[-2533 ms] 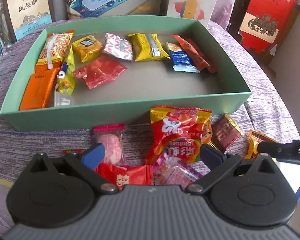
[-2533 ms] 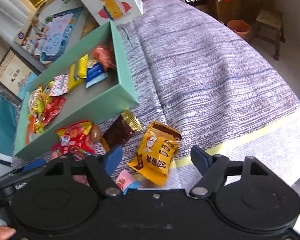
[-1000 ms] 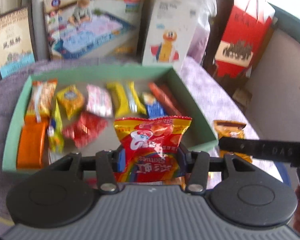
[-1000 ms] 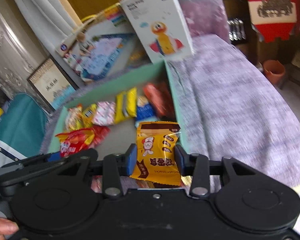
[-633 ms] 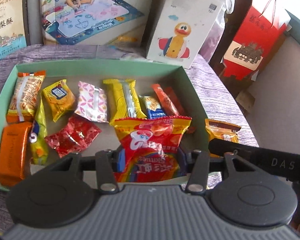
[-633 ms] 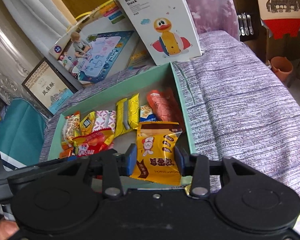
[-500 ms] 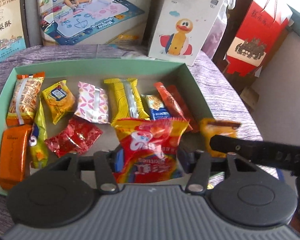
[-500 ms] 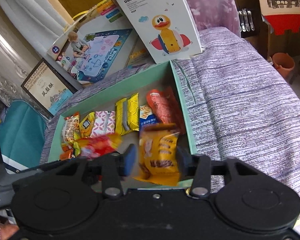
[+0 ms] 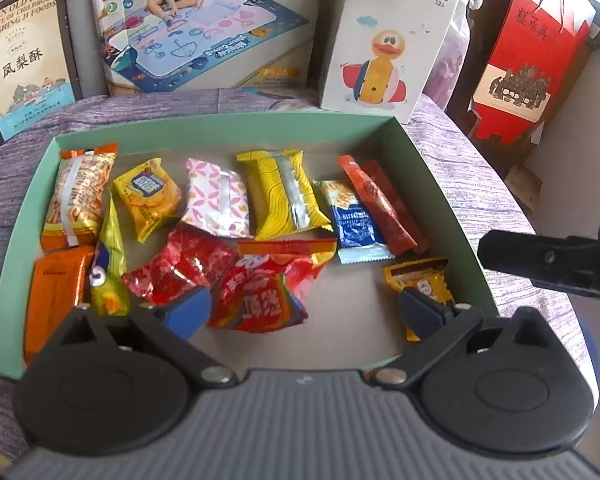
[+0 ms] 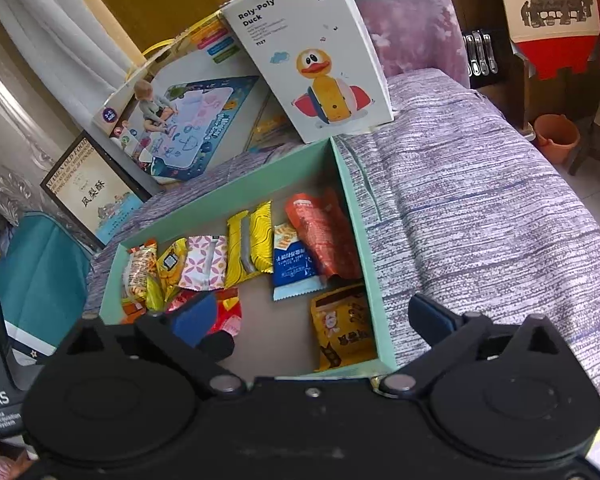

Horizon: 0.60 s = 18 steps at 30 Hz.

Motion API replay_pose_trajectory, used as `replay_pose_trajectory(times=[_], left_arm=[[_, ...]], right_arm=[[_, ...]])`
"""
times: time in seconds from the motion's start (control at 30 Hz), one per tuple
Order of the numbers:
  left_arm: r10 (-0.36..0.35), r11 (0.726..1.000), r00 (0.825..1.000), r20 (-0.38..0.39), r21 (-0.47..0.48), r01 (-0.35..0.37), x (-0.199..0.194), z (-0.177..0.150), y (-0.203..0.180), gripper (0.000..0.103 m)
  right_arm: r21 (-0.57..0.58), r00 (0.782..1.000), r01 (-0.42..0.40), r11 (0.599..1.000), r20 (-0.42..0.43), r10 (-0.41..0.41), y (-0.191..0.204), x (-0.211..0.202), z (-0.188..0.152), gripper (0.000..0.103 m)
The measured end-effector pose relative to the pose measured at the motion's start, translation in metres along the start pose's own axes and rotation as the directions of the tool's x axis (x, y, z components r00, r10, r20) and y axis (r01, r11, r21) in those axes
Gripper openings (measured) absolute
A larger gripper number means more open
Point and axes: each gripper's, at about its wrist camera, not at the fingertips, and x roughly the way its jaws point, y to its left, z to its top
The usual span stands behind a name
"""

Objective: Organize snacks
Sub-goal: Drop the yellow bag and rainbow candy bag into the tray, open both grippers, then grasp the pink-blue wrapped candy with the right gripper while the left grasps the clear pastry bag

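I'm looking into a lived-in home room: a purple woven tablecloth (image 10: 480, 208), boxed children's toys, a Roly-Poly Duck box (image 10: 316, 56) and a play-mat box (image 9: 204, 28), leaning behind, a red gift box (image 9: 528, 64), curtains (image 10: 60, 40), an orange bucket (image 10: 556, 136) on the tiled floor.

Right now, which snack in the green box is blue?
The blue-and-white packet, lying between the yellow wavy-striped bar and the long red-orange sachets. Every other snack is yellow, orange, red or pink.

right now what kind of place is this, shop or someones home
Probably a home living area: a table under a purple woven cloth, boxed children's toys such as the duck toy box, and a curtain behind.
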Motion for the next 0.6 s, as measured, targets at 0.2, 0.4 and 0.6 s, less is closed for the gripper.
replay_pose_trajectory(times=[0.2,0.4,0.6], left_arm=[[0.004,1.000,1.000,0.030,0.002,-0.004,-0.021,-0.007,0.004,0.103],[0.023,1.000,0.999,0.031,-0.009,-0.023,-0.041,-0.026,0.020,0.103],[0.047,0.999,0.999,0.000,-0.019,-0.047,-0.051,-0.060,0.040,0.103]], right_arm=[[-0.015,1.000,0.005,1.000,0.014,-0.005,0.009,-0.016,-0.008,0.103],[-0.018,1.000,-0.002,1.000,0.000,0.002,0.015,-0.027,-0.025,0.103],[-0.021,1.000,-0.005,1.000,-0.029,0.005,0.015,-0.029,-0.048,0.103]])
